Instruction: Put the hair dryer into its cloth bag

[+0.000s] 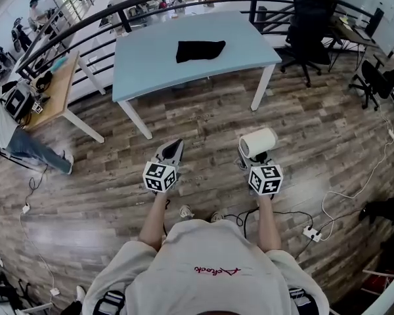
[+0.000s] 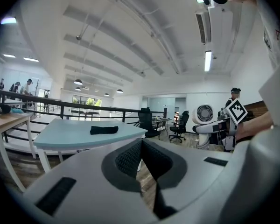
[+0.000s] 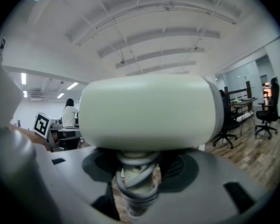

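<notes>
Hair dryer (image 1: 258, 142), white, with its cord wound round the handle, is clamped by that handle in the right gripper (image 1: 255, 157), its barrel lying crosswise above the jaws. The left gripper (image 1: 173, 148), at nine o'clock of it, is fully closed on nothing. A black cloth bag (image 1: 199, 50) lies on a pale blue table (image 1: 151, 64) at twelve o'clock, well apart from both grippers.

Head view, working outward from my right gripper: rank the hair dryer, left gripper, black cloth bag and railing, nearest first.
1. hair dryer: held in the right gripper, handle between its jaws.
2. left gripper: beside it on the left, shut and empty.
3. black cloth bag: ahead, lying on the blue table.
4. railing: behind the table, farthest.
</notes>
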Demonstrator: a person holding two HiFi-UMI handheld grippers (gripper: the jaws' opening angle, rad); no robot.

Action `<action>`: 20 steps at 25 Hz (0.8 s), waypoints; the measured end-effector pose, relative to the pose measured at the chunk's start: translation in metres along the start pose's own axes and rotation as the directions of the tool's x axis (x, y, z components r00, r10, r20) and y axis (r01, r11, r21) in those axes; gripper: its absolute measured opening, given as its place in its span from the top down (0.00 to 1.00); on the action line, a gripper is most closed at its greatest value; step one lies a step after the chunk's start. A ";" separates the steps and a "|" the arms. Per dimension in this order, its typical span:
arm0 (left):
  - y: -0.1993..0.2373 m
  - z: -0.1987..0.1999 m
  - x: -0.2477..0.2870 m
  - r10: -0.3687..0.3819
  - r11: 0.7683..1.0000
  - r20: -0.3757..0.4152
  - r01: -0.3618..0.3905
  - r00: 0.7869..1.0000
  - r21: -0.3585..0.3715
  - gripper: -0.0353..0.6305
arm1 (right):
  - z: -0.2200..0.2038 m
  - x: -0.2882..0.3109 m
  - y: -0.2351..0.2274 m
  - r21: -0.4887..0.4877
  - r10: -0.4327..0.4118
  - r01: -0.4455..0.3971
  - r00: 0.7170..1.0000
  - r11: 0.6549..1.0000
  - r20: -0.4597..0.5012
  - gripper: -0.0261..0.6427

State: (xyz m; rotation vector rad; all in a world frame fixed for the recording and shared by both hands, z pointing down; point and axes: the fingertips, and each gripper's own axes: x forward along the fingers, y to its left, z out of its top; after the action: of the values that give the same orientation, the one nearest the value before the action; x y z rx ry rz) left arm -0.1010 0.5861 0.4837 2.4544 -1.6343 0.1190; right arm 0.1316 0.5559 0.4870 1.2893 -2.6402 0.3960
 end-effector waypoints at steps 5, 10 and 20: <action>-0.017 -0.009 0.001 0.011 1.000 -0.014 -0.011 1.000 0.001 0.94 | -0.010 -0.008 -0.011 0.012 0.020 -0.020 1.000 1.000 -0.014 0.61; -0.024 -0.019 0.006 0.019 1.000 -0.026 -0.019 0.999 -0.008 0.94 | -0.015 -0.009 -0.020 0.013 0.032 -0.032 0.999 0.999 -0.014 0.61; -0.019 -0.019 0.027 0.016 1.000 -0.023 -0.016 1.000 -0.007 0.94 | -0.014 0.008 -0.034 0.004 0.034 -0.034 0.999 0.999 -0.020 0.61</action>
State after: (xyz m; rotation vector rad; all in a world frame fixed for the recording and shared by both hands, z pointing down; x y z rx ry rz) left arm -0.0719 0.5729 0.5048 2.4264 -1.6425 0.1427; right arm 0.1544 0.5348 0.5079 1.2362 -2.6493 0.4174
